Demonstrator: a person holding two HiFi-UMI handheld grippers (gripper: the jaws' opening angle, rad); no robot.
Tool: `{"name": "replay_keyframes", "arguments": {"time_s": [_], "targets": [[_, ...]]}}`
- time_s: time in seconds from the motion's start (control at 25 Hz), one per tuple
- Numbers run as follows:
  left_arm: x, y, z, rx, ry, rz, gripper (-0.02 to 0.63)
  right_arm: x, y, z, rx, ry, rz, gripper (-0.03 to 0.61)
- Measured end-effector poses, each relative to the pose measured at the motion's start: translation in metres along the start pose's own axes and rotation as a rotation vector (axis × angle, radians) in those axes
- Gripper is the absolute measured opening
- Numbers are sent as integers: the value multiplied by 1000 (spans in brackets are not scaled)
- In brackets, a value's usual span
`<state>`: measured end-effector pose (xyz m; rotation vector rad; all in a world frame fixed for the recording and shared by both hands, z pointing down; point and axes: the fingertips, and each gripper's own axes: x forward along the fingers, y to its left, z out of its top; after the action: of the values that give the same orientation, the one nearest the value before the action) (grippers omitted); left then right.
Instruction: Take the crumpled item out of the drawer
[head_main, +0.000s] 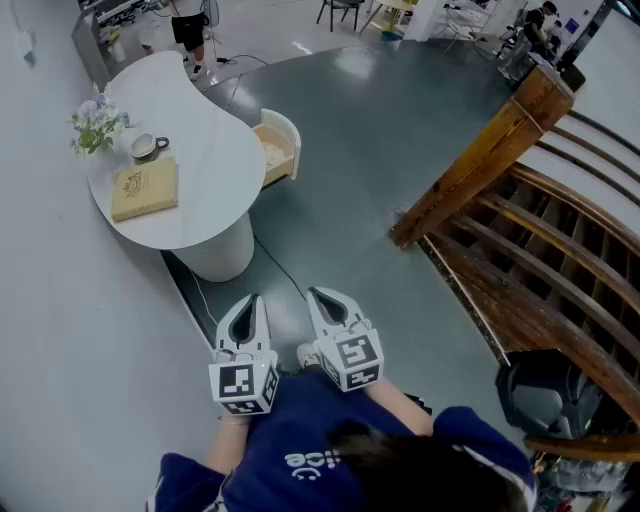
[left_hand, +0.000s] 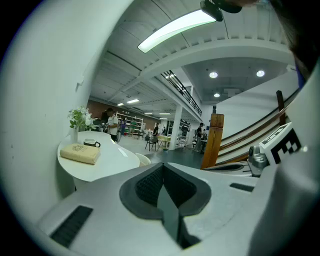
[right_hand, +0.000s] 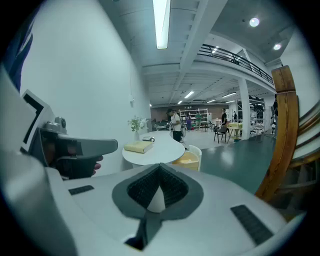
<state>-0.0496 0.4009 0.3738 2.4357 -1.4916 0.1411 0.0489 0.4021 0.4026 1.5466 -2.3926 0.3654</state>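
Left claw: my left claw (head_main: 250, 302) is low and close to my body, tilted a little downward; its jaws are pressed together with nothing between them.
Right claw: my right claw (head_main: 319, 294) is just beside the left one, level with it, and angled down slightly too; its jaws are also together and empty.
Crumpled item: the crumpled item (head_main: 271, 150) lies inside the drawer as a pale tan heap, too small here to make out any finer detail. It is well apart from both claws.
Drawer: the drawer (head_main: 288, 128) stands pulled out from the right edge of the table, white-walled with a rounded front, its top open to view.
Table: the table (head_main: 215, 165) is white and curved, set against the white wall on a round pedestal, ahead of me and to my left.
On the table: a tan book (head_main: 145, 188) lies flat near the wall edge; a cup (head_main: 147, 147) sits just beyond it; a small bunch of flowers (head_main: 97, 125) stands next to the cup, nearest the wall.
Floor: the dark grey-green floor (head_main: 380, 140) carries a thin cable (head_main: 278, 268) that runs from the table's foot toward me.
Staircase: a wooden handrail (head_main: 480, 160) and its curved rails fill my right side.
My clothing: a dark blue top (head_main: 300, 455) shows below the claws.
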Motion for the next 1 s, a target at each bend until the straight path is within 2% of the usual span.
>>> {"name": "replay_keyframes", "arguments": {"time_s": [0.28, 0.68, 1.0], "targets": [[5, 20, 2, -8, -6, -5, 5, 13, -4, 2, 34, -9, -42, 7], [10, 56, 7, 8, -7, -19, 5, 45, 10, 0, 65, -2, -49, 8], [49, 73, 4, 2, 41, 14, 5, 92, -11, 5, 65, 27, -11, 8]]}}
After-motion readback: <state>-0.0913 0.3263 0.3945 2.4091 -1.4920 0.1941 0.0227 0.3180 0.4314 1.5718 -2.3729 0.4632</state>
